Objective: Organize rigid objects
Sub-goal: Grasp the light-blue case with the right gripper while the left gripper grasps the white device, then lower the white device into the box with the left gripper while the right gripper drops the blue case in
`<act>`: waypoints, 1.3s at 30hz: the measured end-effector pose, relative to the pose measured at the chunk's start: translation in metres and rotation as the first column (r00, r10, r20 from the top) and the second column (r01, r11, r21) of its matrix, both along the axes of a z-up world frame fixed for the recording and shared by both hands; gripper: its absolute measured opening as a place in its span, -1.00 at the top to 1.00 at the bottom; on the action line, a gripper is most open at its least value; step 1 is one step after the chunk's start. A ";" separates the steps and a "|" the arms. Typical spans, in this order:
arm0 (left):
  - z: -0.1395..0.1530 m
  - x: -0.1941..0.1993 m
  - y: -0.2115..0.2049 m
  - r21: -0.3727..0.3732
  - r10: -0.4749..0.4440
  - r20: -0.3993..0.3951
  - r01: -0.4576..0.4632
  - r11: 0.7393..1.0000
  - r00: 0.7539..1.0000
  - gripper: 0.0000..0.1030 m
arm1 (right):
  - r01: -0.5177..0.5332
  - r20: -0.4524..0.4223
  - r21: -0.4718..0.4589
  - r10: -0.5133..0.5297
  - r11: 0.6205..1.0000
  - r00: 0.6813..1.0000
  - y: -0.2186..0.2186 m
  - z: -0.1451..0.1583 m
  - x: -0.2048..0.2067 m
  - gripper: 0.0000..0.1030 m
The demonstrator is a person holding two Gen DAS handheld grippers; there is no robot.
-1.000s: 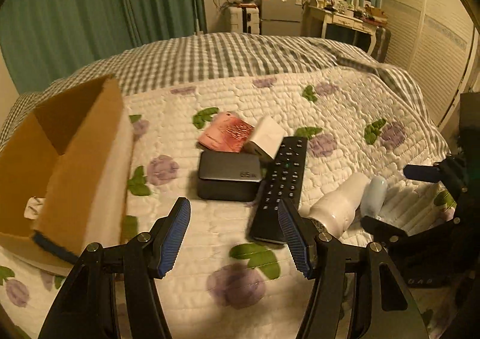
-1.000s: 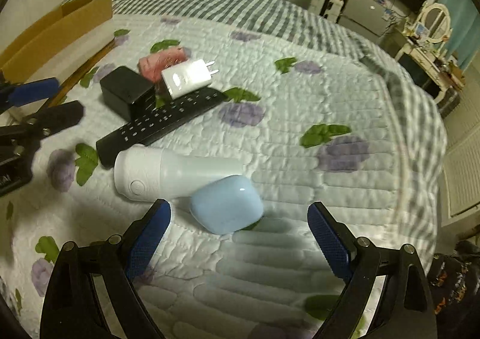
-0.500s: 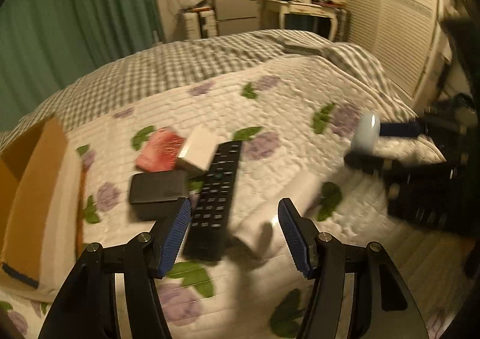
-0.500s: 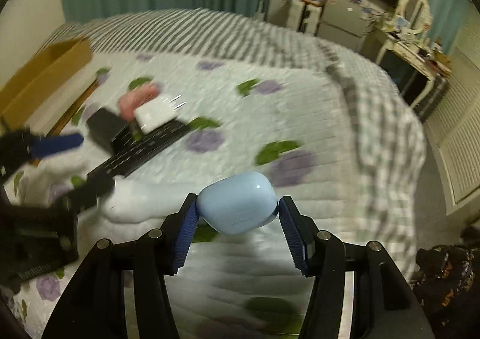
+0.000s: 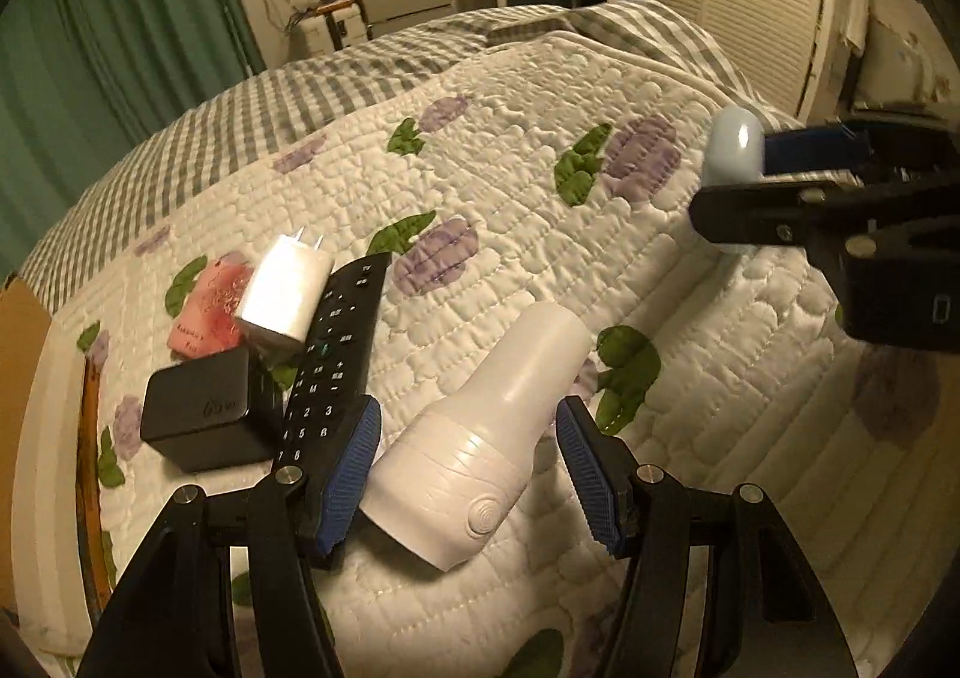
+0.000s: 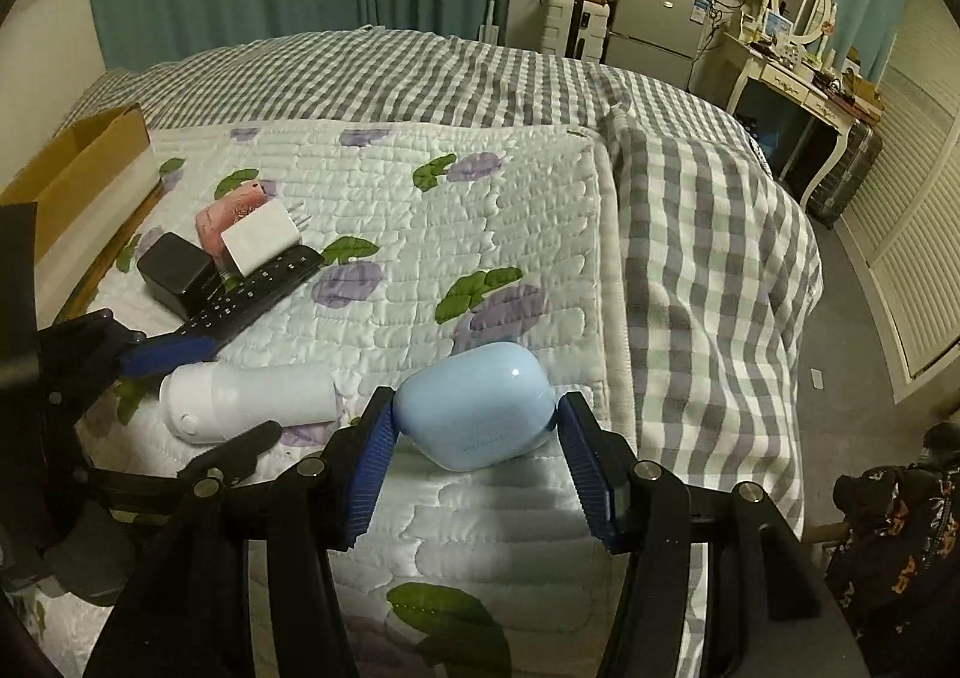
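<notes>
My right gripper is shut on a light blue earbud case and holds it above the quilt; the case also shows in the left wrist view. My left gripper is open, its fingers on either side of a white bottle-shaped device lying on the quilt, also seen from the right wrist. A black remote, white charger, black box and pink packet lie together to the left.
A cardboard box stands at the bed's left edge. The flowered quilt covers a checked blanket. A dressing table and fridge stand beyond the bed.
My right gripper closed on the blue case and lifted it off the quilt. My left gripper moved right from the remote to straddle the white device.
</notes>
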State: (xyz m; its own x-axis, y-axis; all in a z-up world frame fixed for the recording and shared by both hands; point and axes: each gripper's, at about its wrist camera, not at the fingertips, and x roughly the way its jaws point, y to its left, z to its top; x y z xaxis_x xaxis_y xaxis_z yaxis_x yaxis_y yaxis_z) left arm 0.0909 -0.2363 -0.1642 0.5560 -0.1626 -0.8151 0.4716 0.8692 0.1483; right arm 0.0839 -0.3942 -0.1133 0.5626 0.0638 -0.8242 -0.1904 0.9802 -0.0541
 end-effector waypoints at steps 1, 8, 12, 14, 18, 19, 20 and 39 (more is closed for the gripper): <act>-0.001 -0.001 -0.001 0.008 -0.009 0.006 0.009 1.000 1.000 -0.19 | 0.000 0.000 0.003 0.000 1.000 1.000 0.001 0.000 0.000 -0.06; -0.016 -0.011 -0.009 0.165 -0.107 0.030 0.100 0.981 0.994 -0.13 | 0.008 0.000 0.013 -0.008 1.000 1.000 0.002 0.003 -0.003 -0.06; -0.007 -0.008 -0.002 0.128 -0.077 0.042 0.071 0.989 0.996 0.04 | 0.015 0.001 0.014 -0.015 1.000 1.000 0.002 0.007 -0.008 -0.06; 0.001 -0.010 0.001 0.104 -0.074 0.051 0.069 0.992 0.996 0.05 | 0.017 0.005 0.008 -0.017 1.000 1.000 0.002 0.012 -0.012 -0.06; 0.028 -0.017 0.008 0.051 -0.042 0.095 0.038 0.998 0.995 0.05 | 0.018 0.026 -0.002 -0.018 1.000 1.000 0.007 0.028 -0.022 -0.06; 0.036 -0.018 0.012 0.035 -0.029 0.104 0.026 0.999 0.994 0.06 | 0.020 0.033 -0.002 -0.020 1.000 0.999 0.009 0.033 -0.024 -0.06; 0.045 -0.019 0.016 0.023 -0.017 0.113 0.014 1.000 0.993 0.06 | 0.020 0.041 -0.001 -0.020 1.000 0.999 0.010 0.039 -0.026 -0.06; 0.214 -0.045 0.211 -0.170 0.284 0.267 -0.245 0.955 0.921 0.05 | -0.175 0.249 0.033 0.162 0.984 0.955 0.171 0.186 -0.058 -0.04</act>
